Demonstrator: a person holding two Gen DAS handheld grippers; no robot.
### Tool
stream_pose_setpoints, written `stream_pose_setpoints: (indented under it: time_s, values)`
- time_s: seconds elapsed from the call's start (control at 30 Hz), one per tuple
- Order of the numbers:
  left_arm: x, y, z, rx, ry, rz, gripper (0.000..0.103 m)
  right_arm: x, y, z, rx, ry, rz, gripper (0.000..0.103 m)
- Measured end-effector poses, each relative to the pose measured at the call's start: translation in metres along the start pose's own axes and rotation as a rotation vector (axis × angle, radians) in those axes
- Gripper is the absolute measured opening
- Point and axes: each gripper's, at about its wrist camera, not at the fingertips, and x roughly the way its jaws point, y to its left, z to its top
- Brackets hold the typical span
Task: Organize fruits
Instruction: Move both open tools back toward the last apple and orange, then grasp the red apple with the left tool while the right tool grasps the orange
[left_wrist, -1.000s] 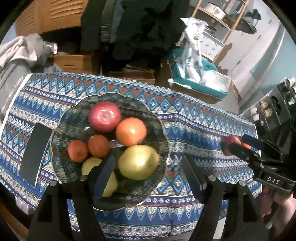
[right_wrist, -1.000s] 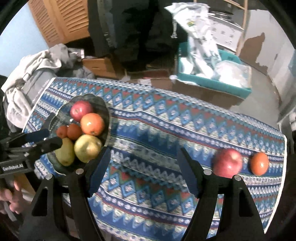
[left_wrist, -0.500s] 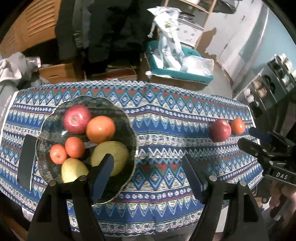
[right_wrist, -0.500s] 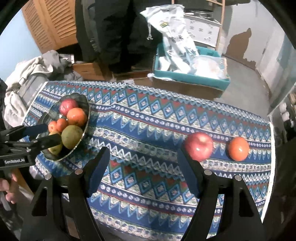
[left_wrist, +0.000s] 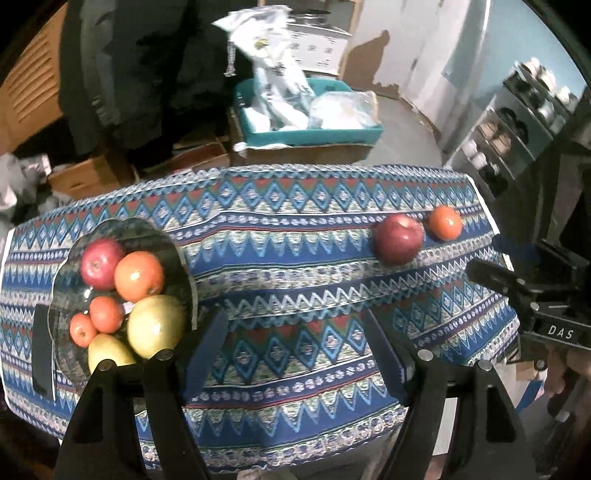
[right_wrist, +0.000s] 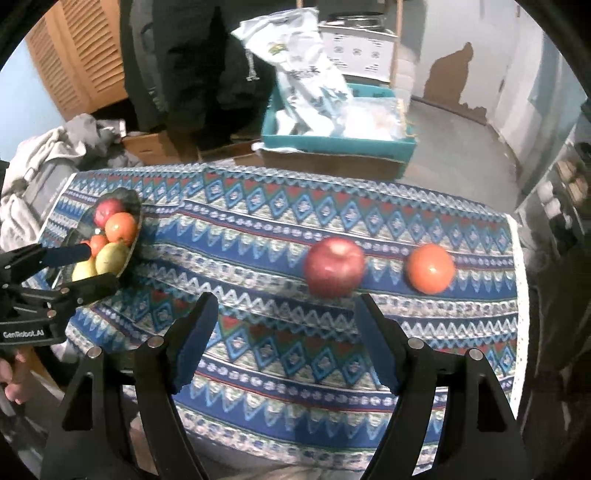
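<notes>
A glass bowl (left_wrist: 177, 254) at the table's left holds a red apple (left_wrist: 99, 262), an orange (left_wrist: 138, 275), two small tangerines, a green apple (left_wrist: 155, 325) and a yellow pear (left_wrist: 107, 350). A loose red apple (left_wrist: 399, 238) (right_wrist: 334, 266) and a loose orange (left_wrist: 445, 221) (right_wrist: 430, 267) lie on the patterned cloth at the right. My left gripper (left_wrist: 291, 332) hangs open over mid-table, right of the bowl. The right gripper (right_wrist: 286, 314) is open, nothing between its pads, just short and left of the loose apple. Each gripper also shows in the other's view: right gripper (left_wrist: 495, 256), left gripper (right_wrist: 99, 267).
A flat black object (left_wrist: 42, 347) lies left of the bowl. Behind the table stand a teal crate (left_wrist: 310, 133) with plastic bags, cardboard boxes (right_wrist: 147, 146) and dark clothing (right_wrist: 192, 55). A heap of grey clothes (right_wrist: 48, 155) is at the left, shelves (left_wrist: 517, 122) at the right.
Both grippers have travelled to the right along the table, away from the bowl. The loose apple and orange now sit nearer the right gripper. Both stay open.
</notes>
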Motion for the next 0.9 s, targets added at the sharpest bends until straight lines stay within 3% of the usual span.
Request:
stream_pose_setpoints:
  time_s: [0.5,0.9]
  values:
    - [0.024,-0.065,0.014,0.104,0.040,-0.028,0.078,-0.004,-0.061,-0.023,0.097,0.020,-0.047,0.076]
    - [0.054,-0.084,0.034,0.082,0.075,-0.085,0.083,0.009,-0.096,-0.027,0.117,0.061,-0.050,0.076]
